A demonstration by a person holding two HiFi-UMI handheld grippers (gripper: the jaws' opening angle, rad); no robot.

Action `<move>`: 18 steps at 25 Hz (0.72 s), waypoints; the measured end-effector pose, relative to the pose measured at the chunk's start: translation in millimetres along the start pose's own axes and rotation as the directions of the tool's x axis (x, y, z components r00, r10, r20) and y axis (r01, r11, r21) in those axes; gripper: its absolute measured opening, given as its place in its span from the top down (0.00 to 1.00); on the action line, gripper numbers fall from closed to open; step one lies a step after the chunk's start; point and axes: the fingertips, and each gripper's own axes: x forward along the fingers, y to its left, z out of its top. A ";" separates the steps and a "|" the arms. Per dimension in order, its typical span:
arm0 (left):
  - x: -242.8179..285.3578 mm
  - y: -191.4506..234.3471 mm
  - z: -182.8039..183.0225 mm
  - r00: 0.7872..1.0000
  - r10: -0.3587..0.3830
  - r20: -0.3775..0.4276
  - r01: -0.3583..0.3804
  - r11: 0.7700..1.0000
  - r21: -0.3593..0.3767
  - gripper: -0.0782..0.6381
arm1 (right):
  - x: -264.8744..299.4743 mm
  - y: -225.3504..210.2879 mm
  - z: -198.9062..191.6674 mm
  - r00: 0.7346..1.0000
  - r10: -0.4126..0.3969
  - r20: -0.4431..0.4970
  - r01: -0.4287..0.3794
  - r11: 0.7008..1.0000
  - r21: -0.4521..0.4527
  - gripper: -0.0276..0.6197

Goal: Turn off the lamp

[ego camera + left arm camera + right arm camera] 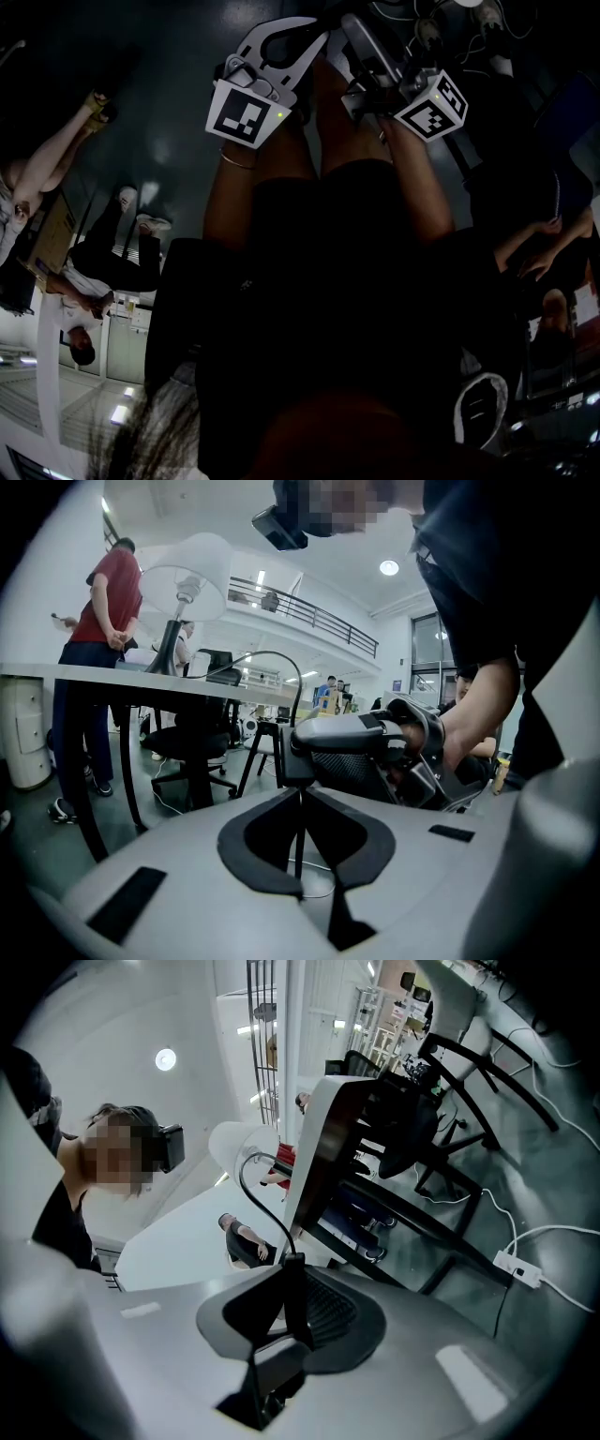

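The lamp (183,588), with a white shade and a dark stem, stands on a white table (84,674) at the far left in the left gripper view. Its thin black cord (265,655) arcs down to a small black in-line switch (286,754). My right gripper (292,1312) is shut on that switch (294,1290), and the cord (251,1199) rises from its tips. Just below the switch, my left gripper (302,855) is shut on the cord (300,822). In the dark head view both grippers, left (281,42) and right (370,56), are held close together at the top.
A person in a red shirt (108,592) stands at the table. A black office chair (197,742) is behind it. A white power strip (518,1267) and loose cables lie on the floor. Other people (94,272) stand at the left of the head view.
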 end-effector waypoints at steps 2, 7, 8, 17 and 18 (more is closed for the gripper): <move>0.7 0.0 -1.3 1.000 0.002 0.004 -0.002 1.000 -0.010 0.86 | -0.5 -1.1 -0.7 1.000 -0.005 -0.005 0.005 1.000 -0.003 0.86; 1.7 2.1 -4.2 1.000 0.006 0.015 -0.005 0.999 -0.037 0.86 | 0.0 -2.9 -1.3 1.000 -0.013 -0.009 0.013 1.000 -0.010 0.86; 1.1 2.0 -4.4 1.000 0.004 0.014 -0.003 0.999 -0.036 0.86 | 0.3 -2.3 -1.8 1.000 -0.013 -0.009 0.013 1.000 -0.012 0.86; 7.1 1.8 -2.7 1.000 0.009 -0.005 -0.009 1.000 -0.021 0.86 | -0.4 -2.0 3.2 0.999 -0.002 -0.040 0.000 0.998 -0.056 0.86; 7.3 1.7 -3.0 1.000 0.006 -0.001 -0.006 1.000 -0.025 0.86 | -0.4 -2.1 3.0 0.999 -0.007 -0.037 0.004 0.998 -0.062 0.86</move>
